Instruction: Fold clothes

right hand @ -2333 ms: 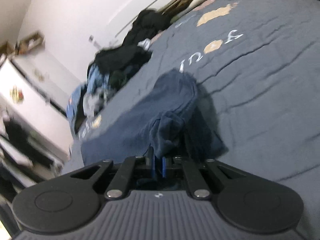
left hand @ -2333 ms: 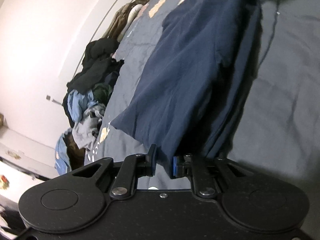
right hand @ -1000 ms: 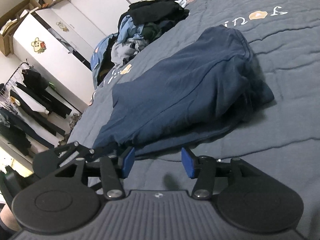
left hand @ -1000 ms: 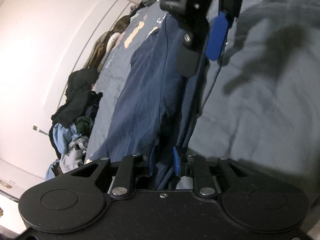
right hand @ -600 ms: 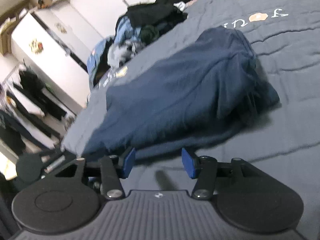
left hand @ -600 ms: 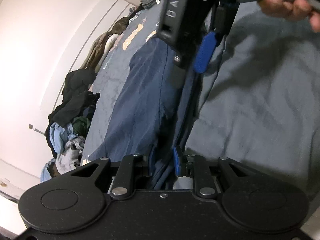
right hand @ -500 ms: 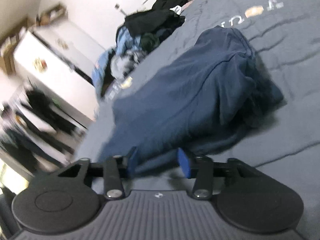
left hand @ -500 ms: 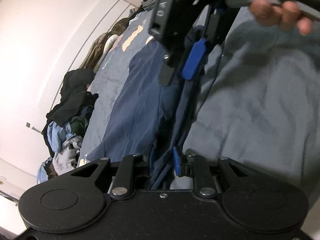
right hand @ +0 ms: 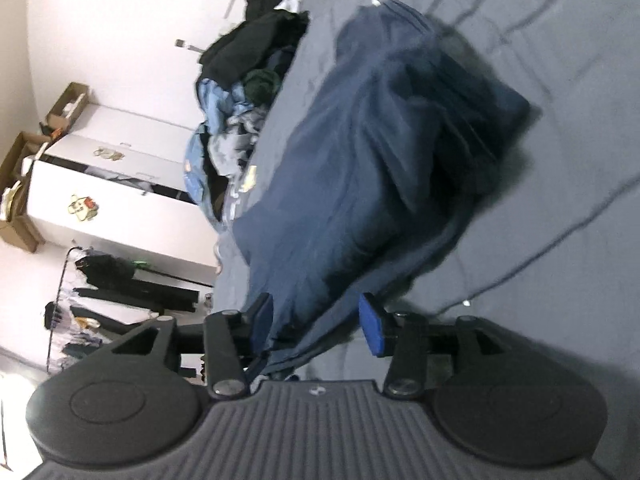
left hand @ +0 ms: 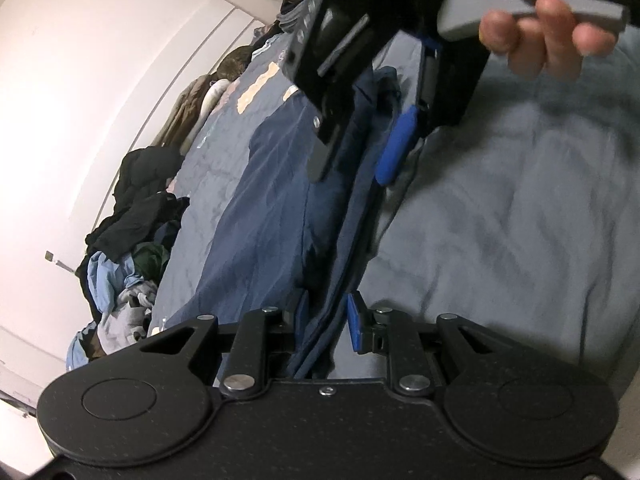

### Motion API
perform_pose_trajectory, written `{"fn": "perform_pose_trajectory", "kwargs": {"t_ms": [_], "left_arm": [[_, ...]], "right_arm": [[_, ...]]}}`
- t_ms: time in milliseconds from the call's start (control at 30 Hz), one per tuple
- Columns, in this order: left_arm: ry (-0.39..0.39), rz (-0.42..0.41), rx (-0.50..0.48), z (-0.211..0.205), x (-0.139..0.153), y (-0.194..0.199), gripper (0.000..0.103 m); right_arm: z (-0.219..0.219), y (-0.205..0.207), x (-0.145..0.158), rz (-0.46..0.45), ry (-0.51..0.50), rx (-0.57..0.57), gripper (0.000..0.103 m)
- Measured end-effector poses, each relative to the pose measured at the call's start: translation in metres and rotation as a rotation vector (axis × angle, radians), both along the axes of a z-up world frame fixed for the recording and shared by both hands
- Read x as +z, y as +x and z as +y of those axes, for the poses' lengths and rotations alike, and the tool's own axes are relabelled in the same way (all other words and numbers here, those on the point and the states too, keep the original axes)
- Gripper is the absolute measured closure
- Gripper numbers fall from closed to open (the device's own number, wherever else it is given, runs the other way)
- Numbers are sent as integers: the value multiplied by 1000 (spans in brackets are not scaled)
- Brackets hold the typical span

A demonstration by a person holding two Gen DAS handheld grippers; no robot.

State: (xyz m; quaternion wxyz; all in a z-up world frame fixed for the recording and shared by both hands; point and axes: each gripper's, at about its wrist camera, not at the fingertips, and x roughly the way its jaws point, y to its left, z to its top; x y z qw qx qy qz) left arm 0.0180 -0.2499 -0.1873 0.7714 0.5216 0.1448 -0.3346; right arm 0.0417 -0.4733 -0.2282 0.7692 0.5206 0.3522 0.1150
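only the left view shows left tongs (left hand: 325, 316) clamping the navy garment (left hand: 256, 216); right tongs (right hand: 316, 320) opening around its edge.

- A heap of loose clothes (right hand: 244, 92) (black, light blue, green, grey) lies along the bed's wall side.
- A white cabinet (right hand: 108, 196) bears a small cartoon sticker (right hand: 82, 207).
- Open cardboard boxes (right hand: 18, 184) sit atop the cabinet.
- Dark garments (right hand: 120, 284) hang on a rack below.
- A grey-blue bed cover (left hand: 520, 220) shows pale lettering.
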Motion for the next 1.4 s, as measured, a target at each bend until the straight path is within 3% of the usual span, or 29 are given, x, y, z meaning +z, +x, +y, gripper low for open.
{"fn": "perform_pose_trajectory", "kwargs": {"t_ms": [233, 300, 467, 633, 800, 933, 1067, 1200, 1400], "left_arm": [[4, 2, -1, 0, -2, -1, 74], [1, 4, -1, 1, -1, -1, 74], [-17, 7, 2, 1, 1, 0, 74], [-69, 42, -13, 0, 7, 0, 74], [-65, -47, 18, -2, 6, 5, 74], [-42, -61, 15, -5, 3, 11, 69], [-27, -47, -4, -12, -1, 10, 62], [-18, -37, -7, -19, -6, 13, 62], [-17, -26, 4, -23, -8, 19, 65]], "right_arm": [[0, -1, -9, -11, 79, -42, 60], [0, -3, -5, -25, 85, -52, 77], [-2, -3, 8, -97, 94, -56, 99], [-1, 9, 13, -119, 72, -43, 99], [-4, 8, 17, -95, 61, -36, 96], [-2, 3, 21, -81, 41, -22, 94], [0, -2, 21, -67, 37, -19, 84], [1, -6, 23, -69, 28, -22, 74], [-2, -6, 20, -48, 28, -25, 68]]}}
